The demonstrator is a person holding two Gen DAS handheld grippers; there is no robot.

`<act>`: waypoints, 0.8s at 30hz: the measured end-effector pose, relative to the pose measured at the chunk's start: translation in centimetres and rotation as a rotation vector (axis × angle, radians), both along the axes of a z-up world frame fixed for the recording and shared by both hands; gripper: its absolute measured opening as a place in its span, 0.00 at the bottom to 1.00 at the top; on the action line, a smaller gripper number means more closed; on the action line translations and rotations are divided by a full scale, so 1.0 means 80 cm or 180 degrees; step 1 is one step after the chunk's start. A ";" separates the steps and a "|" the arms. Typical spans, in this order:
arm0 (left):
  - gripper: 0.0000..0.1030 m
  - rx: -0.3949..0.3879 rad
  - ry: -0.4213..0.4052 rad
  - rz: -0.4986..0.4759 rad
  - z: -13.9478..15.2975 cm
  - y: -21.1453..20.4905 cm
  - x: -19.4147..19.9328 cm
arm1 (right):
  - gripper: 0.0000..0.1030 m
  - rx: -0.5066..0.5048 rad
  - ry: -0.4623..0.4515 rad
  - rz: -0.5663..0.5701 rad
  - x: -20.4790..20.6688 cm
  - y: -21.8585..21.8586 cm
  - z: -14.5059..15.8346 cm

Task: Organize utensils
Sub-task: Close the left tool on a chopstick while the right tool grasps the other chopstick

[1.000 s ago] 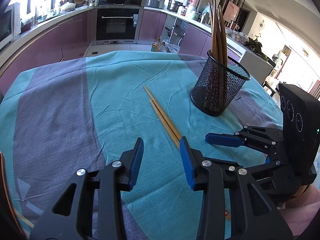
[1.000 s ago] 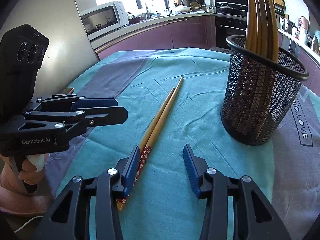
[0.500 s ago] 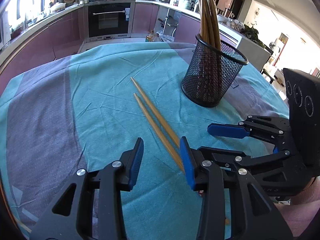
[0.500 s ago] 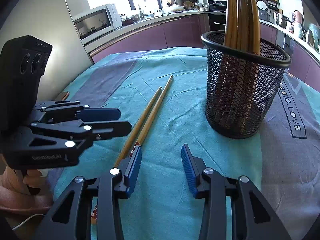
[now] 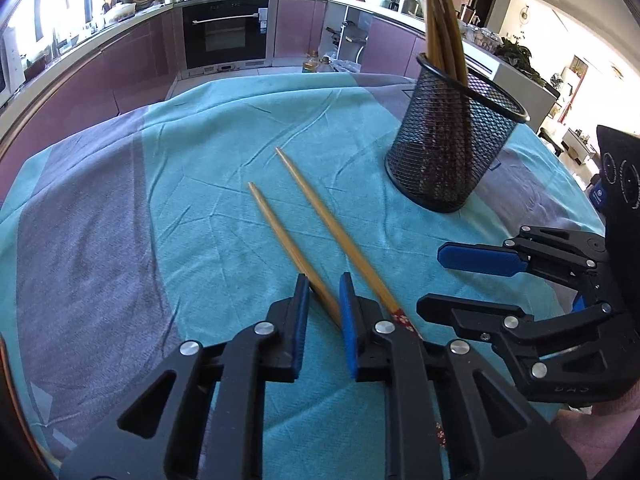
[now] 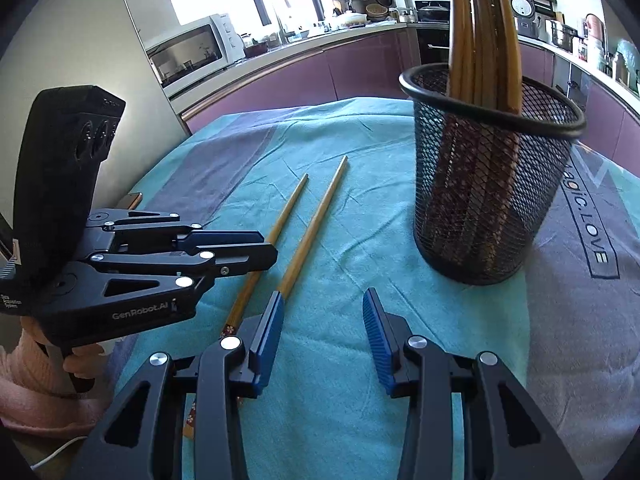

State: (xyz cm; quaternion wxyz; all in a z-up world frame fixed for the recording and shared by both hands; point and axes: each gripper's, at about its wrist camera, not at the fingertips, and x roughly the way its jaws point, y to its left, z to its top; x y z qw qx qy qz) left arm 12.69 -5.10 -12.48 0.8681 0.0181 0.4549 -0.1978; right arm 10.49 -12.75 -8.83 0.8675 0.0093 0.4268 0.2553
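Two wooden chopsticks lie on the teal tablecloth. The left chopstick (image 5: 280,228) runs between the pads of my left gripper (image 5: 323,294), whose jaws have narrowed around it with a small gap still showing. The right chopstick (image 5: 332,226) passes just right of that gripper. In the right wrist view the two chopsticks (image 6: 280,224) (image 6: 316,220) lie side by side. My right gripper (image 6: 322,314) is open and empty, its left pad above the right chopstick's lower part. A black mesh cup (image 5: 452,148) (image 6: 488,184) holds several chopsticks upright.
The tablecloth (image 5: 200,144) has grey-purple bands at the left and right. Kitchen counters, an oven (image 5: 224,32) and a microwave (image 6: 192,50) stand beyond the table. The mesh cup stands to the right of the loose chopsticks.
My left gripper has moved in over the left chopstick and its jaws have narrowed around it. The two chopsticks have spread apart. The right gripper has shifted slightly right, still open.
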 end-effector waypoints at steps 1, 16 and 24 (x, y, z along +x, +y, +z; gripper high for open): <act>0.15 -0.0013 0.0007 0.0015 0.000 0.002 0.003 | 0.38 0.0001 -0.0014 0.0003 0.001 0.002 0.001; 0.25 -0.0057 0.0013 0.0115 -0.001 0.023 0.016 | 0.28 -0.0155 0.0040 0.0031 0.047 0.045 -0.003; 0.18 -0.0065 0.0013 0.0142 -0.002 0.019 0.022 | 0.13 -0.0197 0.0046 -0.0033 0.047 0.046 -0.005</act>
